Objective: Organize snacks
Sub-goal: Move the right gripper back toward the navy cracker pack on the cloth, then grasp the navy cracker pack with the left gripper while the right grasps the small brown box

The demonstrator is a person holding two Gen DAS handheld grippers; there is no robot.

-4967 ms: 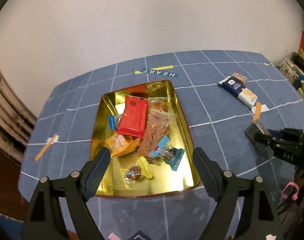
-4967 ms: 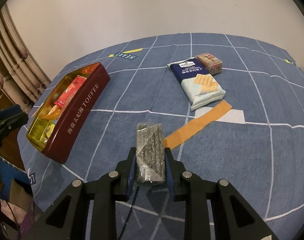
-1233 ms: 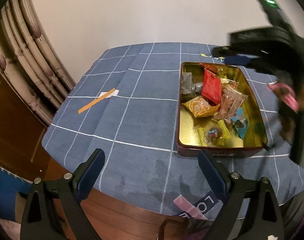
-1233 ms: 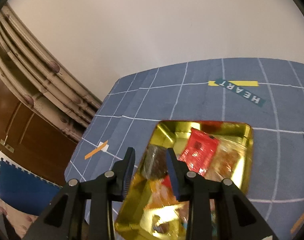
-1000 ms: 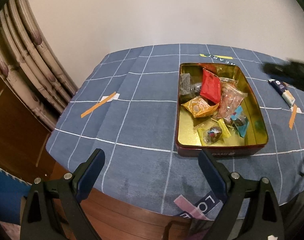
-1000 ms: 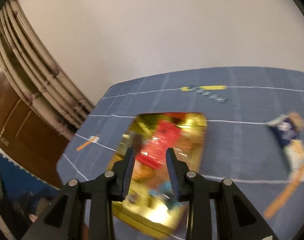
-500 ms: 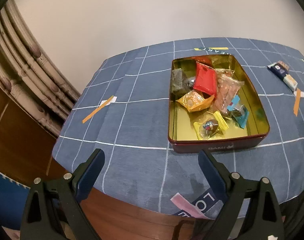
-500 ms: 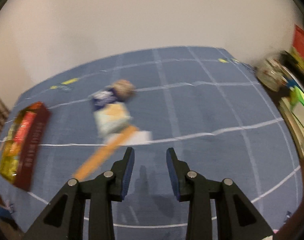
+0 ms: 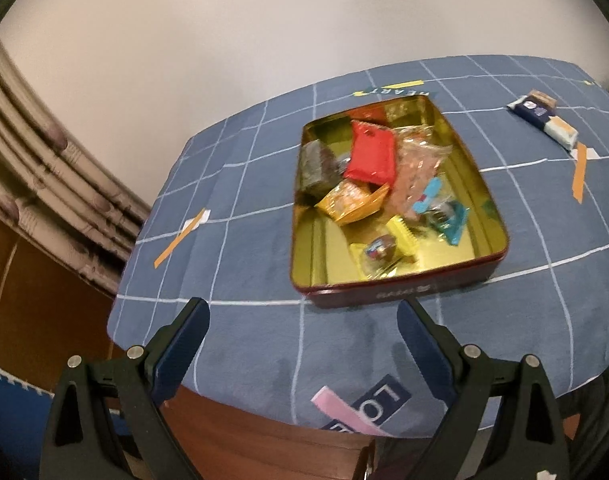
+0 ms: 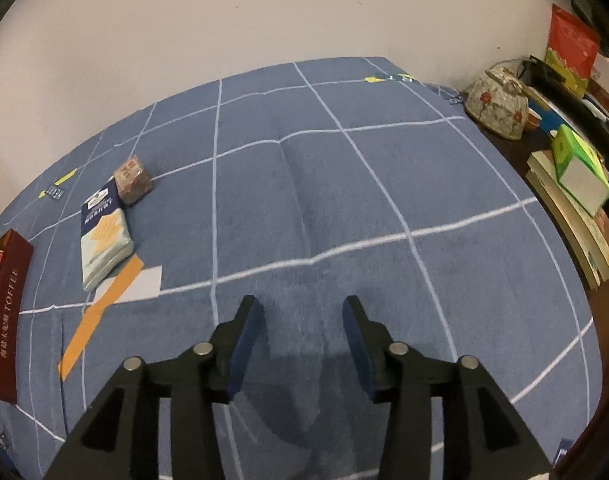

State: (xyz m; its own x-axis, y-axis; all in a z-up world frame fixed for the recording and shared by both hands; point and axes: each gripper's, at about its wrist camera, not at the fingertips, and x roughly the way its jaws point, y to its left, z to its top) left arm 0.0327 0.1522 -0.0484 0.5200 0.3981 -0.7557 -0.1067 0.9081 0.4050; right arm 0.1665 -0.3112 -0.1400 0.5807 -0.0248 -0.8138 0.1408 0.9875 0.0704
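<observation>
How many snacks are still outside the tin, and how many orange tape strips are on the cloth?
Snacks outside the tin: 2 (blue cracker pack, small brown pack)
Orange tape strips: 2 (right strip, left strip)
Total: 4

I see one open toffee tin (image 9: 400,292) holding about seven wrapped snacks. Two more packets lie on the tablecloth: one blue cracker pack (image 10: 104,236) and one small brown pack (image 10: 133,180).

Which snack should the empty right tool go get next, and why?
Probably the blue-and-white cracker packet: it and the small brown snack block lie outside the red toffee tin. The right tool is opening with nothing in it and should swing left towards it.
</observation>
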